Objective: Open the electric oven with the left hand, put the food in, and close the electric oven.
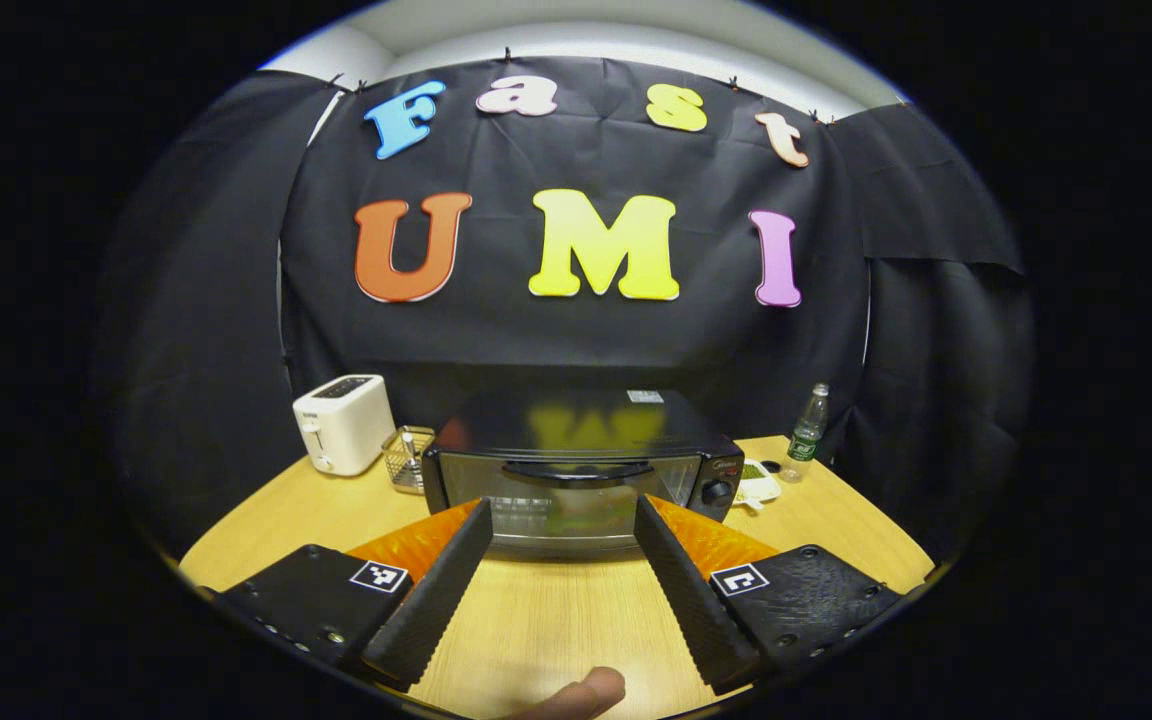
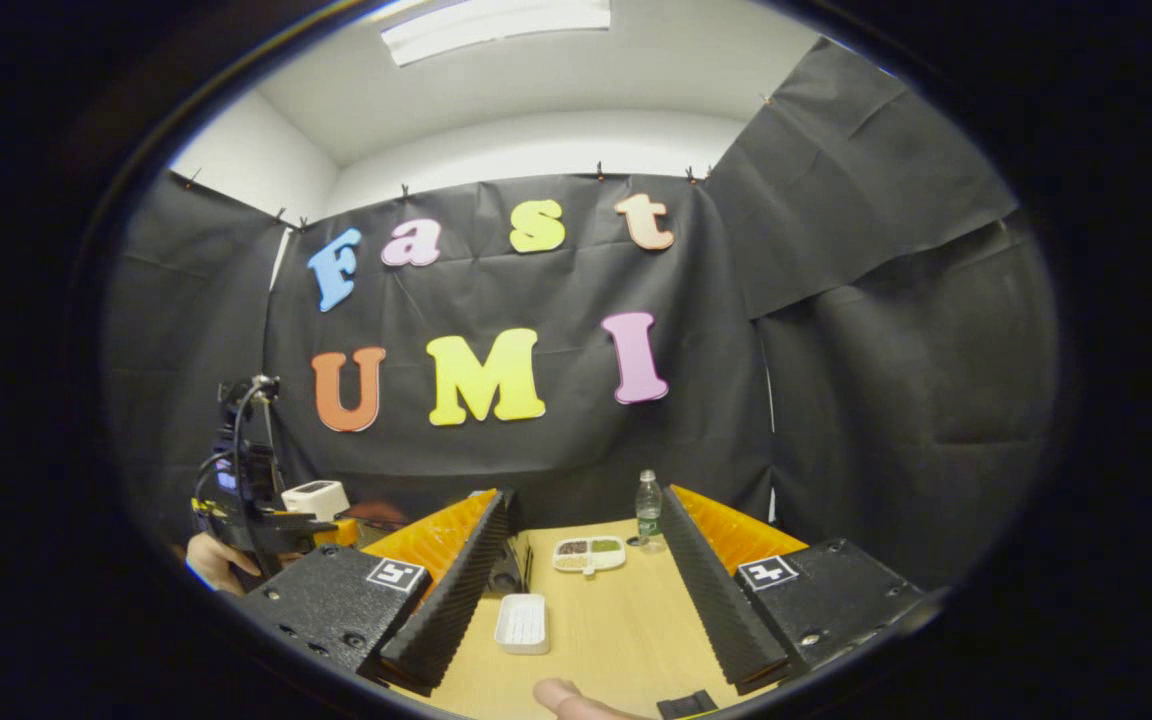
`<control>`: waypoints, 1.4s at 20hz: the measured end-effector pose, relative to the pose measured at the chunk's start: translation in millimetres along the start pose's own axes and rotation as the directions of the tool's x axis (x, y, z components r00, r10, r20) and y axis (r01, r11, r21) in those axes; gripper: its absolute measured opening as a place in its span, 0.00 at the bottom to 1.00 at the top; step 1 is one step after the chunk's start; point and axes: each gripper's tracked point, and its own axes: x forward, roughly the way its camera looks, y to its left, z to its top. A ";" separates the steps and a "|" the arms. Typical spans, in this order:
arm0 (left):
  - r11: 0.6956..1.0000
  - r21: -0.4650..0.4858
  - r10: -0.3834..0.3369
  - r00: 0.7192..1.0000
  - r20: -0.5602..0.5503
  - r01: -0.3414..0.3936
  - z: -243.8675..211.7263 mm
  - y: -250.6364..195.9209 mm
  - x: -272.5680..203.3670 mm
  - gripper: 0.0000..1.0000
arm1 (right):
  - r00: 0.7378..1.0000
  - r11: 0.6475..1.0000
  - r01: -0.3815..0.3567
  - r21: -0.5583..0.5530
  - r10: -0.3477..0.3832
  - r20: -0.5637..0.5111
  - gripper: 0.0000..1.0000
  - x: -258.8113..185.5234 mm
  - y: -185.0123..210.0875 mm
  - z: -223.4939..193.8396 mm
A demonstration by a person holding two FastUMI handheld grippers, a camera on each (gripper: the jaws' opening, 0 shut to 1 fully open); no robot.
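Black cloth drapes the booth's walls behind a light wooden table. In the left gripper view, the electric oven sits toward the back of the table with its glass door closed and its dark handle running along the top of the door; a knob shows on its right side. A white toaster stands to the oven's left, with a small wire basket between the two. On the oven's right lie a white divided dish of food and, near it, a clear plastic bottle. The left gripper hangs in front of the oven, its fingers spread wide and gripping nothing, clear of the door. In the right gripper view, the right gripper is likewise spread wide and empty above the table, with the divided dish and the bottle ahead between its fingers and a small white rectangular tray nearer, by its left finger. At that view's left edge the other gripper appears, held in a hand.
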 end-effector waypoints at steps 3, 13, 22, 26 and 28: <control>1.000 0.024 0.004 0.997 0.076 -0.006 27.1 -3.1 -43.6 0.94 | 1.000 1.000 -0.019 -0.013 0.019 0.016 0.95 -17.4 12.3 9.0; 0.999 0.053 -0.012 0.970 0.242 -0.001 68.7 -23.2 -182.6 0.94 | 0.998 0.997 -0.054 -0.047 0.055 0.037 0.95 -72.3 31.3 22.8; 0.999 0.045 0.002 0.951 0.310 -0.017 49.3 -20.8 -248.6 0.94 | 0.997 0.996 -0.074 -0.059 0.075 0.006 0.95 -101.6 41.0 4.2; 0.998 0.033 0.033 0.945 0.325 -0.046 50.8 -7.6 -255.7 0.94 | 0.995 0.993 -0.094 -0.071 0.095 0.016 0.95 -108.4 46.4 12.0; 0.999 0.029 0.026 0.947 0.320 -0.037 50.1 -8.2 -254.7 0.82 | 0.995 0.992 -0.098 -0.074 0.100 0.027 0.95 -109.2 50.0 13.6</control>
